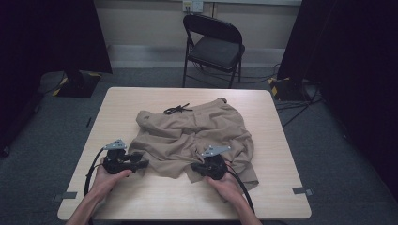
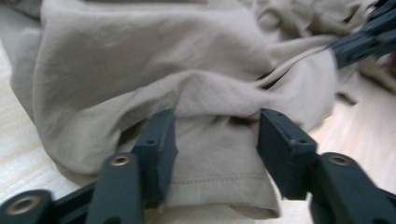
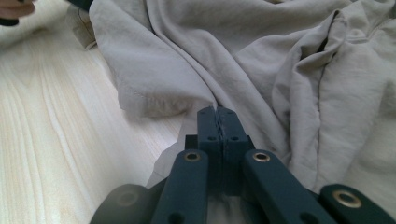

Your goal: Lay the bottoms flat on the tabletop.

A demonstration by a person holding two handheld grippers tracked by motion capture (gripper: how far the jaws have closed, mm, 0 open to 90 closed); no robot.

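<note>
Crumpled tan shorts lie on the middle of the light wooden table, with a black drawstring at their far edge. My left gripper sits at the shorts' near left corner. In the left gripper view it is open, its jaws on either side of a hemmed leg of the shorts. My right gripper is at the near middle of the garment. Its jaws are shut on a fold of the shorts, and the cloth looks drawn taut toward the right gripper.
A black folding chair stands beyond the table's far edge. Dark curtains hang at both sides of the room, with cables on the grey carpet. Bare tabletop runs along the near edge and to the left of the shorts.
</note>
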